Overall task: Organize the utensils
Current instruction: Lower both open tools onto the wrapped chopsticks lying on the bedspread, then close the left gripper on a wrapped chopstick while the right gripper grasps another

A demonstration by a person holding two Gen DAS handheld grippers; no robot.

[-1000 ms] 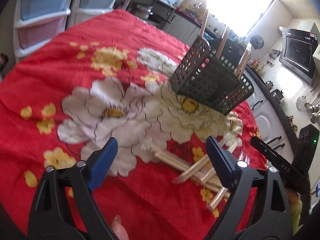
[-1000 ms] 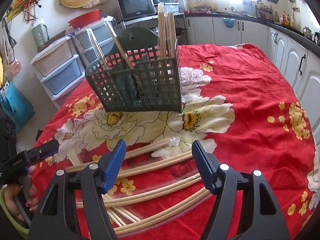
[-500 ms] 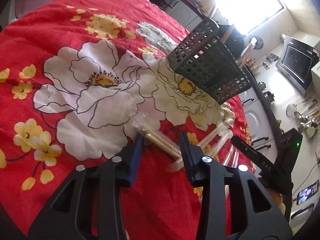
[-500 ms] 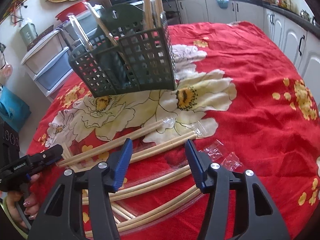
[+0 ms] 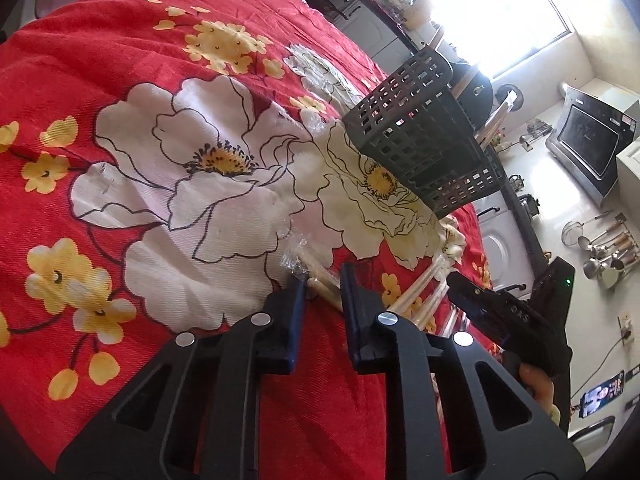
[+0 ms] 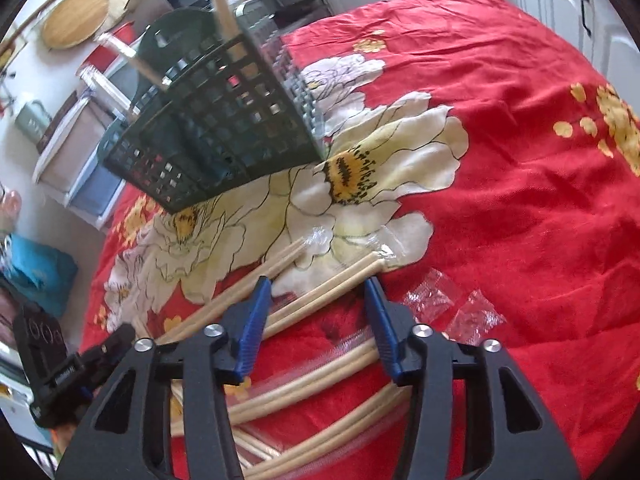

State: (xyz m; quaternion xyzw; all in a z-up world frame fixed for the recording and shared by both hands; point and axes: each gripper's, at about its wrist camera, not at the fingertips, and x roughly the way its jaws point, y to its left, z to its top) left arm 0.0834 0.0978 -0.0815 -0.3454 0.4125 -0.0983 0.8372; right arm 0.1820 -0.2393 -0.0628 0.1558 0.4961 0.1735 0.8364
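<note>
Two tongs close by the basket (image 6: 224, 128): left tongs (image 5: 323, 284) nearly clamped on wrapped chopsticks (image 5: 320, 278); right tongs (image 6: 318, 300) apart, straddling a crosswise pair (image 6: 328, 292).

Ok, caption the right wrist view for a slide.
Right gripper closing over wrapped chopsticks before the green basket.

A bright window (image 5: 516, 12) floods the far kitchen; white cabinets (image 6: 568, 4) line the right wall, and what look like plastic drawers (image 6: 80, 160) stand left.

Red tablecloth (image 5: 120, 60) – white-and-yellow flowers; dark green basket (image 6: 224, 128), pale chopsticks (image 6: 320, 292).
</note>
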